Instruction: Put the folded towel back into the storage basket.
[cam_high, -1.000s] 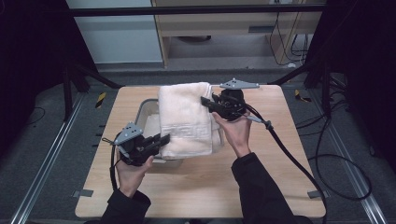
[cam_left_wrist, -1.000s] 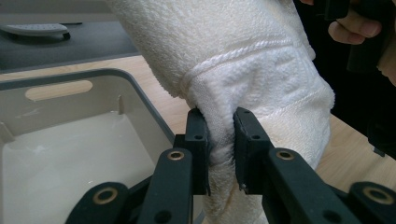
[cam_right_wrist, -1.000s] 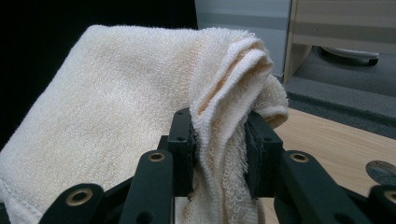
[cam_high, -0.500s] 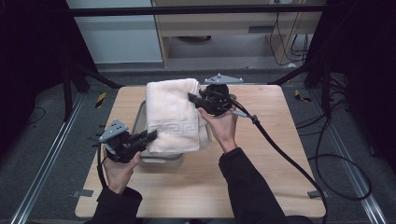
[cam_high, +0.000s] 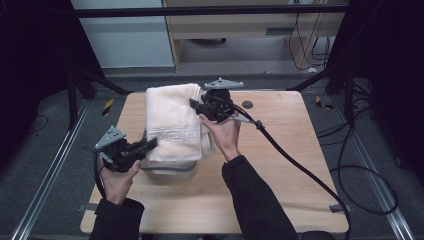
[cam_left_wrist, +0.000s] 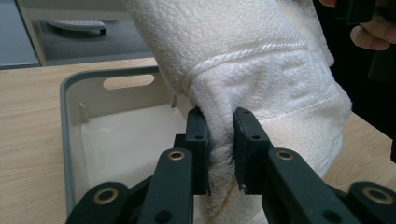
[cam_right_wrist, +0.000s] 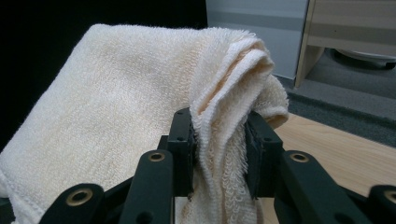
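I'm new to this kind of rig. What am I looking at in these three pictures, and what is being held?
A person stands at a wooden table holding a hand-held gripper in each hand. The high view looks down from above; the other two pictures come from cameras riding on each gripper, looking along its black jaws. The left gripper and the right gripper each have their jaws shut on a folded cream towel, at opposite ends, holding it above a grey plastic tub that sits on the table. The left gripper view shows a pale liner inside the tub.
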